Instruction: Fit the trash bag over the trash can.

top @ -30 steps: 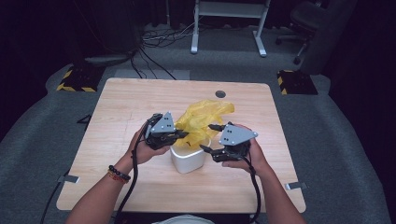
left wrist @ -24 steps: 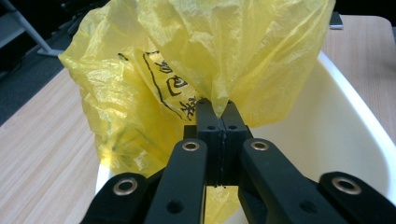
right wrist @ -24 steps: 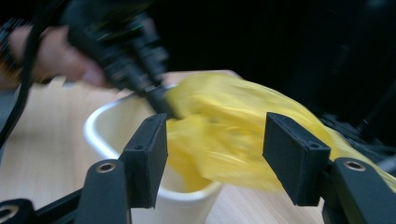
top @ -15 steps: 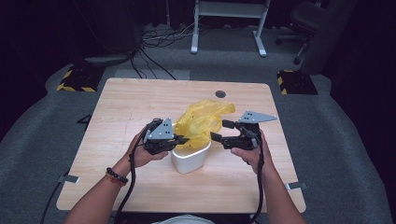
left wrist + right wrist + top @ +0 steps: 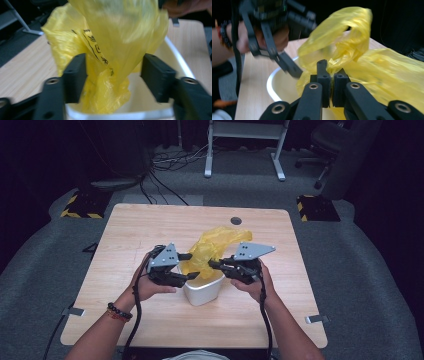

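- The right gripper point(image 5: 216, 265) has just been closing, and in its own view the jaws of the right gripper point(image 5: 331, 75) are pinched together on a fold of the yellow bag point(image 5: 352, 50). The left gripper point(image 5: 192, 266) has just been opening: in the left gripper view its jaws stand well apart with the yellow bag point(image 5: 112, 45) hanging loose between them, the pads not pressing on it.
- The table point(image 5: 150, 225), the largest thing here, carries the work just below its centre; a dark round hole point(image 5: 236, 220) lies at twelve o'clock from the bin.
- The yellow bag point(image 5: 215, 247) rises out of the white bin point(image 5: 204, 292) and leans toward one o'clock, its lower part tucked inside.
- Judged from this, the step in hand is lining the bin: the grip is passing from the left claw to the right.
- The next move calls for the left claw to retake the film near the rim at nine o'clock and spread the mouth over the edge.
- The left gripper view shows black print on the film and the white bin point(image 5: 175, 60) wall; the high view gives the layout and both hands.
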Tool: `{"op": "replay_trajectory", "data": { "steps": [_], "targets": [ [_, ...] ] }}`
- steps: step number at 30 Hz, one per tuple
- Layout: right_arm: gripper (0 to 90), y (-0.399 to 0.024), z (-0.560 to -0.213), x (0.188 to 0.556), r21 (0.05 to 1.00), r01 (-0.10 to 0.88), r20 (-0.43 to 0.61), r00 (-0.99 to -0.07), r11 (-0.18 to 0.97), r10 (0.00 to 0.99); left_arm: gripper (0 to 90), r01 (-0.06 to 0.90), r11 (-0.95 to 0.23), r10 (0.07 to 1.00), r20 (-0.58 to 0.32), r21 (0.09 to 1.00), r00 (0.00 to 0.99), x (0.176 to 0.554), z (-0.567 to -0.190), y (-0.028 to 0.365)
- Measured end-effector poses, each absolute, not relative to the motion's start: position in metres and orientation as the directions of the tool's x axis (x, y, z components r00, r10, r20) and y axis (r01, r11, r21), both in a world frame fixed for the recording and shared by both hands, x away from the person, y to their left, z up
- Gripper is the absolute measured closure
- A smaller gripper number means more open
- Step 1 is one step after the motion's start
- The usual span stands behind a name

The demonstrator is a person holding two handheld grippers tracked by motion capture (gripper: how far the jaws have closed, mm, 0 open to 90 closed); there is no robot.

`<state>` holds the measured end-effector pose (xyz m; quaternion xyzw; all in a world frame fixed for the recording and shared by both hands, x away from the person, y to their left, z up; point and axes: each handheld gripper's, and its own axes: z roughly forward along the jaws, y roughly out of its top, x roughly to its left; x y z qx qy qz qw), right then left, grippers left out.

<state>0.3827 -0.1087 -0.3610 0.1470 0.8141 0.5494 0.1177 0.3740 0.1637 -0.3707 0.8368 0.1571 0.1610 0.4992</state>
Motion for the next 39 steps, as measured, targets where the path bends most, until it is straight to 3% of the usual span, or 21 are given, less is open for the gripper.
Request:
{"op": "replay_trajectory", "data": {
  "steps": [2, 5, 13, 15, 19, 22, 25, 28, 31, 36, 39],
  "targets": [
    [88.5, -0.101, -0.362, 0.379, 0.914, 0.079, -0.071, -0.934, 0.398, 0.349, 21.9, 0.082, -0.403, 0.436, 0.112, 0.911, 0.893, 0.368, -0.364, 0.174],
    [88.9, -0.09, -0.361, 0.374, 0.885, 0.025, -0.137, -0.941, 0.466, 0.31, 19.5, 0.032, -0.343, 0.418, 0.121, 0.939, 0.9, 0.358, -0.349, 0.185],
    [88.2, -0.07, -0.354, 0.354, 0.82, -0.102, -0.236, -0.957, 0.564, 0.171, 18.3, -0.035, -0.444, 0.321, 0.196, 0.895, 0.927, 0.35, -0.322, 0.159],
    [86.3, -0.069, -0.353, 0.351, 0.81, -0.119, -0.259, -0.952, 0.575, 0.166, 25.9, -0.04, -0.485, 0.321, 0.221, 0.873, 0.921, 0.351, -0.322, 0.152],
    [80.7, -0.074, -0.353, 0.35, 0.818, -0.119, -0.249, -0.955, 0.562, 0.161, 65.5, -0.04, -0.536, 0.281, 0.222, 0.843, 0.934, 0.355, -0.328, 0.151],
    [79.1, -0.081, -0.352, 0.35, 0.841, -0.103, -0.223, -0.96, 0.531, 0.167, 86.4, -0.032, -0.515, 0.282, 0.204, 0.856, 0.937, 0.354, -0.332, 0.158],
    [74.4, -0.089, -0.355, 0.348, 0.84, -0.104, -0.224, -0.96, 0.532, 0.166, 89.7, -0.039, -0.497, 0.279, 0.202, 0.867, 0.939, 0.348, -0.334, 0.169],
    [62.8, -0.099, -0.355, 0.346, 0.866, -0.08, -0.192, -0.965, 0.494, 0.18, 89.9, -0.05, -0.483, 0.281, 0.209, 0.874, 0.937, 0.34, -0.338, 0.18],
    [56.6, -0.111, -0.353, 0.345, 0.888, -0.061, -0.168, -0.966, 0.456, 0.198, 89.8, -0.053, -0.462, 0.28, 0.202, 0.885, 0.938, 0.331, -0.345, 0.19],
    [56.0, -0.133, -0.349, 0.349, 0.917, -0.006, -0.139, -0.943, 0.399, 0.304, 89.5, -0.054, -0.42, 0.279, 0.185, 0.906, 0.942, 0.323, -0.356, 0.201],
    [56.3, -0.141, -0.35, 0.351, 0.91, -0.001, -0.181, -0.901, 0.414, 0.395, 89.4, -0.06, -0.402, 0.292, 0.191, 0.914, 0.937, 0.32, -0.361, 0.205]
  ]
}}
